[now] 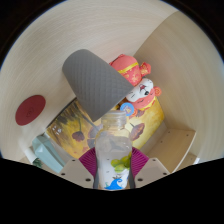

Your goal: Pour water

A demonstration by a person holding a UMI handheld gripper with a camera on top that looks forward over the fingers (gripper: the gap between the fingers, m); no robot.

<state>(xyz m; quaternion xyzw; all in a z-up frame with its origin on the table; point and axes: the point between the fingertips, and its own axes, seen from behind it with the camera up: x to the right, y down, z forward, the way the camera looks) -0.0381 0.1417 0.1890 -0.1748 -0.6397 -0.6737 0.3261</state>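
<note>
A clear plastic water bottle (113, 158) with a blue-and-white label stands between my fingers, and both magenta pads (88, 160) press on its sides. My gripper (113, 165) is shut on it. The bottle's neck (113, 124) points ahead and reaches the lower end of a grey cup (95, 80) just beyond it. The cup looks tilted in this view, and its inside is hidden. Whether any water is flowing cannot be seen.
Pink and orange plush toys (138, 82) sit behind the cup on the right. A colourful picture panel (68, 126) lies to the left of the bottle. A dark red disc (30, 108) marks the pale curved wall (185, 70) that encloses the scene.
</note>
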